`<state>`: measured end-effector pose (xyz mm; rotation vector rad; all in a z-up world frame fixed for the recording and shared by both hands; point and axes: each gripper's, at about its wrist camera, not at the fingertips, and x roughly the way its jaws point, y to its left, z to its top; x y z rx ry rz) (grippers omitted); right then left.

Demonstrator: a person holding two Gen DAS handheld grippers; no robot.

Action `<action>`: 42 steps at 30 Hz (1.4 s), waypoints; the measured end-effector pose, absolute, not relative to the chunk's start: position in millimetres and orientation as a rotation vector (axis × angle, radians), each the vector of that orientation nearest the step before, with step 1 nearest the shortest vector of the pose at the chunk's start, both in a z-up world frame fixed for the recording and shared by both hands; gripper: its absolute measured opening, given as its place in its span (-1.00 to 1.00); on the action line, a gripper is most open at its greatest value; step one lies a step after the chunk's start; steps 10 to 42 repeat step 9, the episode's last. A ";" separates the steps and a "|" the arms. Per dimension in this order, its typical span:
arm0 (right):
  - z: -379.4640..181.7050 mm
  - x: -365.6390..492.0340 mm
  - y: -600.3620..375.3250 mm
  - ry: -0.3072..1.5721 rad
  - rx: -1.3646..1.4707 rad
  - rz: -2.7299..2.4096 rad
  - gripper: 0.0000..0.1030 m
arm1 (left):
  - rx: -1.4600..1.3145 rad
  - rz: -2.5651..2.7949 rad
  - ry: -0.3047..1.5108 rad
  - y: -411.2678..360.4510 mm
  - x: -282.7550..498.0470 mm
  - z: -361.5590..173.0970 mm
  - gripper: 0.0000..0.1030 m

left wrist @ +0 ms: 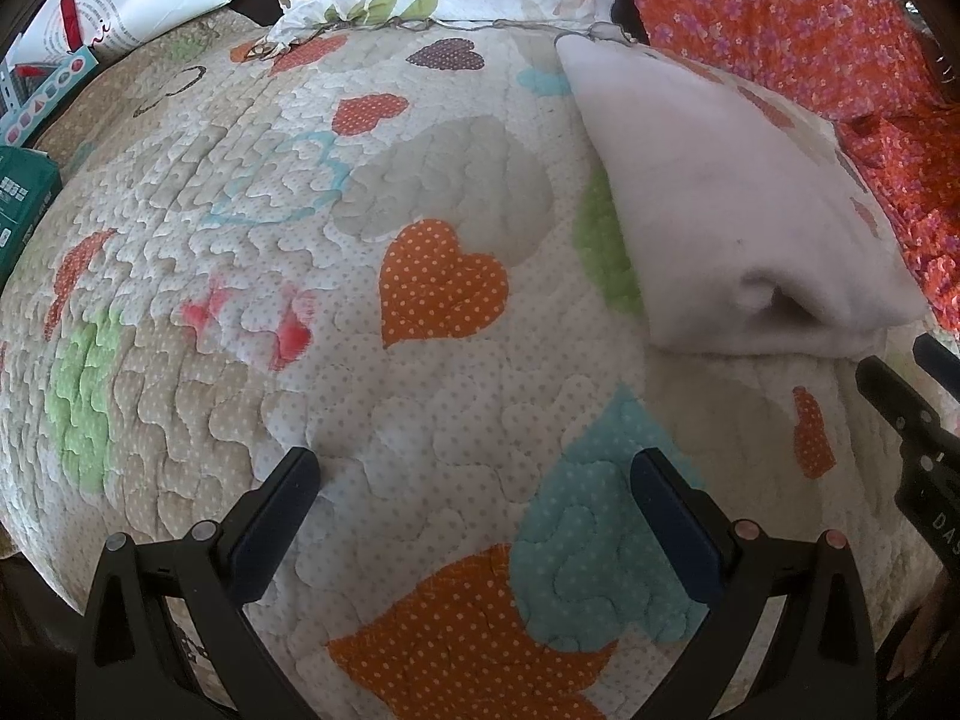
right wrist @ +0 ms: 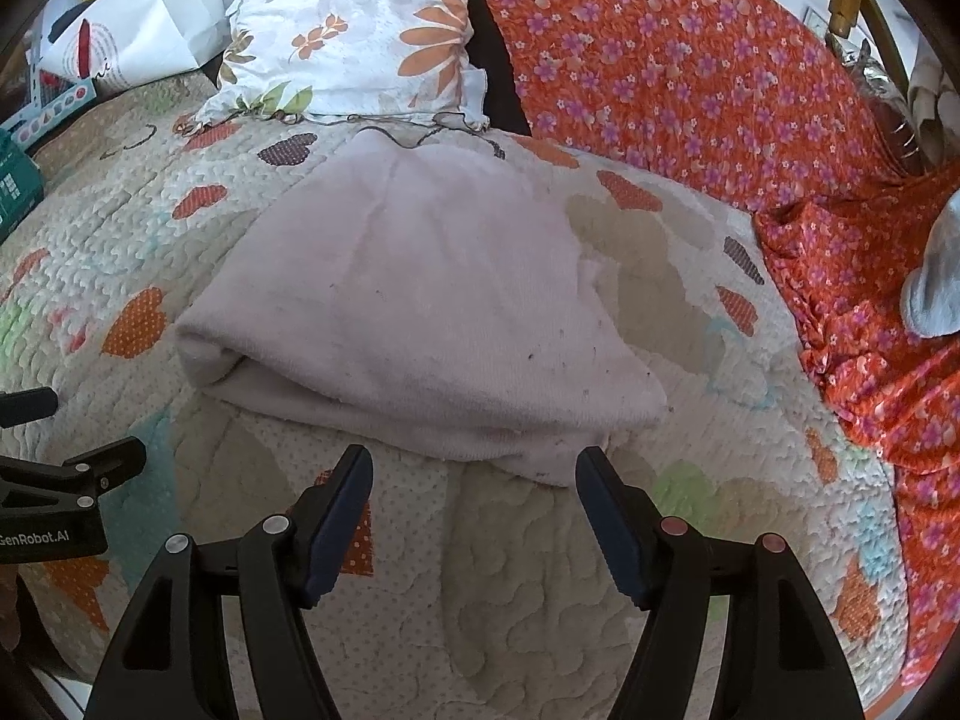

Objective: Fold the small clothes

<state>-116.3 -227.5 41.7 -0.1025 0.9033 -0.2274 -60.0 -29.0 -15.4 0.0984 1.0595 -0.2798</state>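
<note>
The left gripper (left wrist: 477, 498) hangs over the quilt (left wrist: 420, 396) with its jaws spread wide and nothing between them, only the heart-patterned bedcover showing in the gap. The right gripper (right wrist: 474, 498) also stands well open and empty, its jaws holding nothing, tips just short of the near edge of the folded pale pink garment (right wrist: 414, 312). That garment lies flat on the quilt directly ahead of the right jaws, its rolled, doubled edge toward the gripper (the folds open as a small dark pocket at the near left corner). From the left wrist view the same garment (left wrist: 738, 222) sits ahead and off to the right, well apart from the left jaws. A floral pillow (right wrist: 360, 30) and an orange flowered cloth (right wrist: 720, 90) lie beyond on the bed.
</note>
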 end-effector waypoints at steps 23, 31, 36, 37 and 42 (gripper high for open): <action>41.4 -116.1 -224.7 0.900 -0.093 -0.210 0.45 | 0.109 -0.317 1.032 -37.8 -67.7 -7.9 1.00; 41.4 -116.1 -224.7 0.900 -0.093 -0.210 0.45 | 0.109 -0.317 1.032 -37.8 -67.7 -7.9 1.00; 41.4 -116.1 -224.7 0.900 -0.093 -0.210 0.45 | 0.109 -0.317 1.032 -37.8 -67.7 -7.9 1.00; 41.4 -116.1 -224.7 0.900 -0.093 -0.210 0.45 | 0.109 -0.317 1.032 -37.8 -67.7 -7.9 1.00; 41.4 -116.1 -224.7 0.900 -0.093 -0.210 0.45 | 0.109 -0.317 1.032 -37.8 -67.7 -7.9 1.00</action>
